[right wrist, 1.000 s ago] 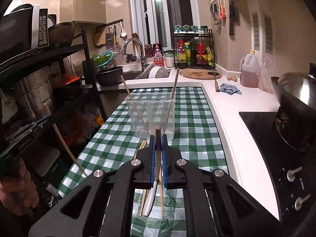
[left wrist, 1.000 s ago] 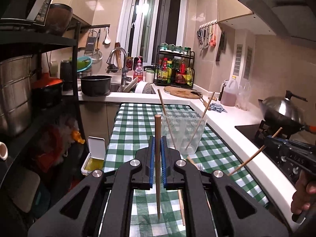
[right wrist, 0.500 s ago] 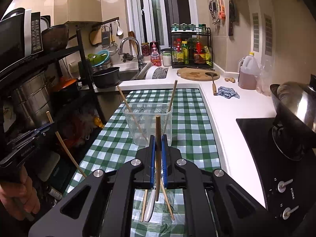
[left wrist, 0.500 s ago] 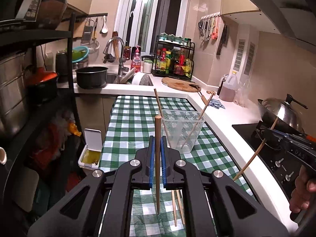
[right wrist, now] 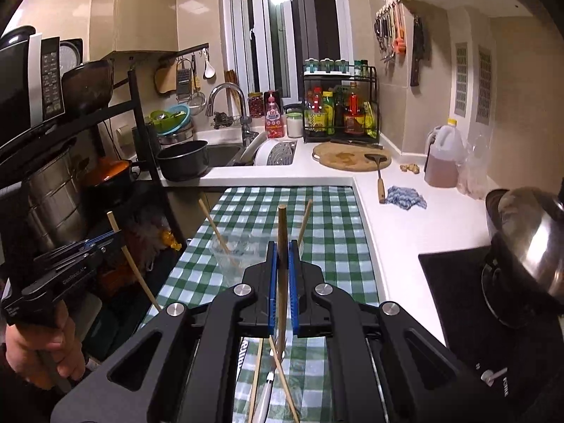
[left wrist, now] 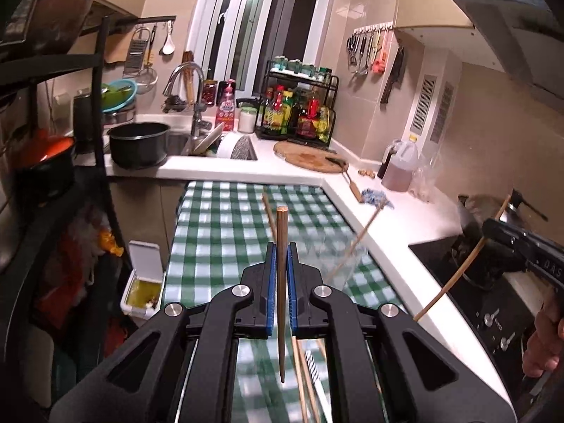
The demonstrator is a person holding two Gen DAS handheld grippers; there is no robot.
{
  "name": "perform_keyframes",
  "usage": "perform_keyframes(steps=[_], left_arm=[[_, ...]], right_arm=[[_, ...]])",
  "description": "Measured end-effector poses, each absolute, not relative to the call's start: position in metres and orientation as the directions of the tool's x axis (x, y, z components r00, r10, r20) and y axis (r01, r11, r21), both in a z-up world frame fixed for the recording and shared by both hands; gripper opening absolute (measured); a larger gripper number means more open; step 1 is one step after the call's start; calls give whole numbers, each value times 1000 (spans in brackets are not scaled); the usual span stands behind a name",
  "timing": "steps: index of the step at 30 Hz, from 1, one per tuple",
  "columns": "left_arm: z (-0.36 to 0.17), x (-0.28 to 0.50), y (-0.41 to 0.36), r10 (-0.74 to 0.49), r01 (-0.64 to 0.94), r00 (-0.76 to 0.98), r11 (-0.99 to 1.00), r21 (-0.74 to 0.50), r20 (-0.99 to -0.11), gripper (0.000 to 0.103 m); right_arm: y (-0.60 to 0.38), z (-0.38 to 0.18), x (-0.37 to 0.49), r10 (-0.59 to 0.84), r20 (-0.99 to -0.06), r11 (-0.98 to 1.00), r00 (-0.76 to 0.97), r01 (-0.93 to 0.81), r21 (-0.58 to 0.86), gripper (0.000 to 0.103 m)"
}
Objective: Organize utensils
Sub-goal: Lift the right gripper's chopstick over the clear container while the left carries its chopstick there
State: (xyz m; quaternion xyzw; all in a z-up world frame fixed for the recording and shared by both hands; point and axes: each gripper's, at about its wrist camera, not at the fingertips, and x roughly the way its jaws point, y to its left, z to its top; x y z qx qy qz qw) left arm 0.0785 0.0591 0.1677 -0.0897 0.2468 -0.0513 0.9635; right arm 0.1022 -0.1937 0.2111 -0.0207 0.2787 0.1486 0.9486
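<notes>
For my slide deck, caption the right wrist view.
Right tool clamps a chopstick upright before a clear holder on the checked cloth.
</notes>
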Motion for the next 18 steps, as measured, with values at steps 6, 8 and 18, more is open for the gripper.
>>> perform_keyframes(steps=[6, 8, 18], left_arm=[[212, 121, 62, -172, 94, 896, 974, -205, -408, 6], [226, 130, 64, -185, 110, 909, 971, -212, -374, 6], [220, 173, 67, -238, 169, 937, 949, -267, -254, 6]], right_arm=[[-179, 248, 134, 265, -506, 954, 821, -299, 15, 6], [-174, 259, 142, 266, -488, 954, 832, -300, 9, 6], [-135, 269, 197, 272, -396, 953, 877, -301, -13, 6]])
